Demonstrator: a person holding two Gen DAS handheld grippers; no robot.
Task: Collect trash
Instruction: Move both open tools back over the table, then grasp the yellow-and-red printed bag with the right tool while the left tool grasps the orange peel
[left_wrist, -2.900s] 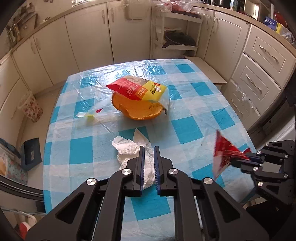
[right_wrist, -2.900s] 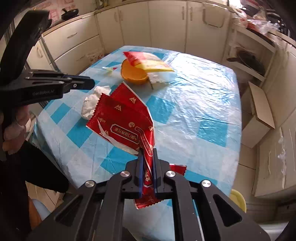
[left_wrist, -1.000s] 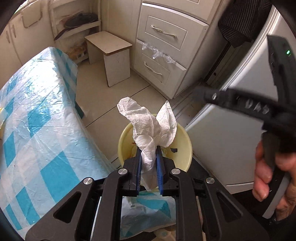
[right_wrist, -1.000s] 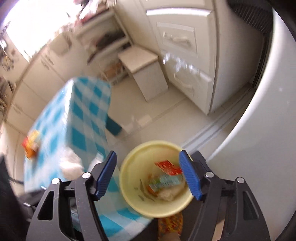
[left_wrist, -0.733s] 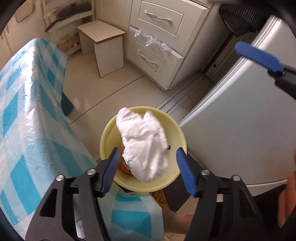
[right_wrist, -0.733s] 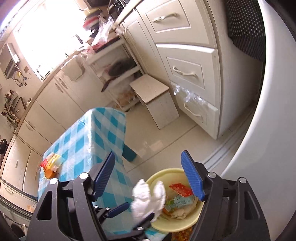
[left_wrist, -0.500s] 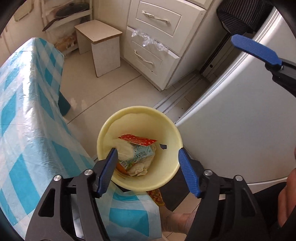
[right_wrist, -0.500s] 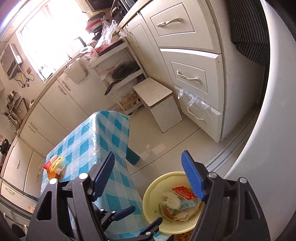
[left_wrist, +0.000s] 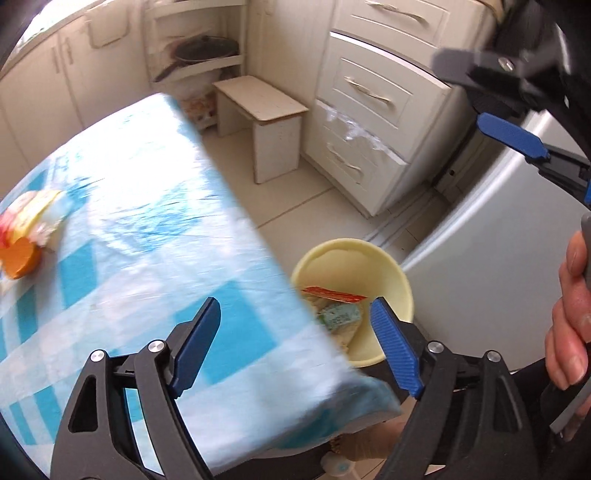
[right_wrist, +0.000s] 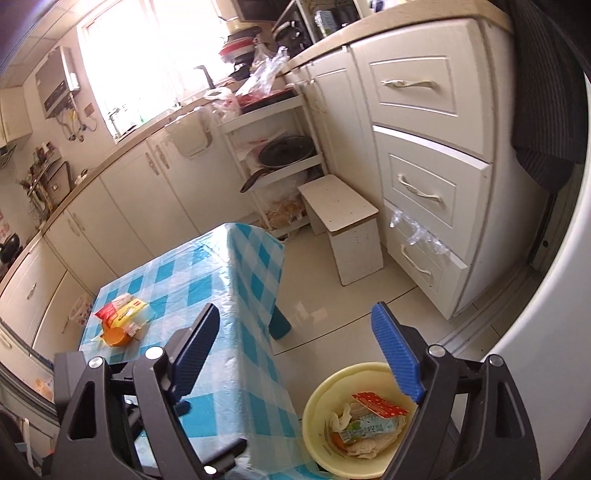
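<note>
The left gripper (left_wrist: 295, 328) tilts steeply downward, its jaws just opened wide — nothing sits between them. The right gripper (right_wrist: 295, 339) points less steeply, its jaws also just opened wider and empty — a hand (left_wrist: 570, 314) grips its handle.

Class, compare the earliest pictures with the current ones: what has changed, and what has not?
The left gripper let the white tissue fall into the yellow bin; the right gripper dropped its red wrapper there. Both just opened, empty. The orange bowl and packet stay on the table.
</note>
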